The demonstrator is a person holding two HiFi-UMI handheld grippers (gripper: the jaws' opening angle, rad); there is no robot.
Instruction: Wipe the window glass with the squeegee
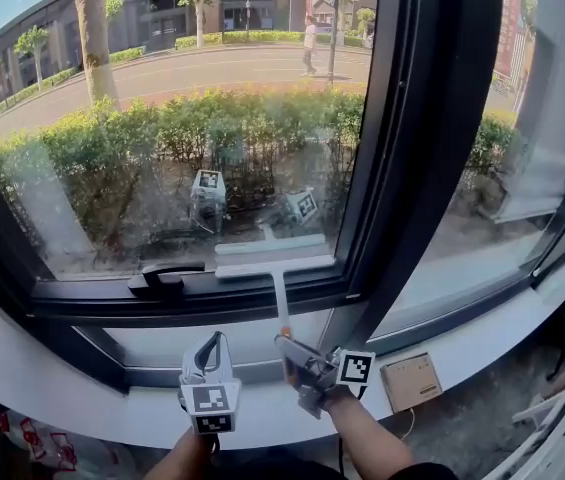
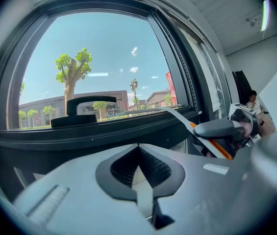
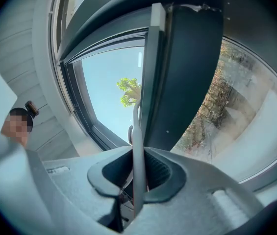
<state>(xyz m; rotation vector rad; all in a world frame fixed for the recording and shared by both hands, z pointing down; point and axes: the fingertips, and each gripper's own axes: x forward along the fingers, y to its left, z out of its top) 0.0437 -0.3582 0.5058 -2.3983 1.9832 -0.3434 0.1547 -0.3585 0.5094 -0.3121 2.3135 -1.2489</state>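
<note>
One squeegee matters here: its wide pale blade lies level along the bottom edge of the window glass, seemingly against the pane and just above the dark lower frame. Its slim handle runs straight down from the blade's middle into the right claw, whose jaws are clamped on the handle's lower end. The blade therefore sits up and ahead of that claw, with its long axis crosswise to the handle. The left claw hangs just beside the right one above the pale sill, jaws pressed together on nothing. A black window latch sits close to the blade's left end, and a thick dark frame post rises to its right. Any stroke is probably the right claw's to make, and it likely has to carry the blade up the pane first.
</note>
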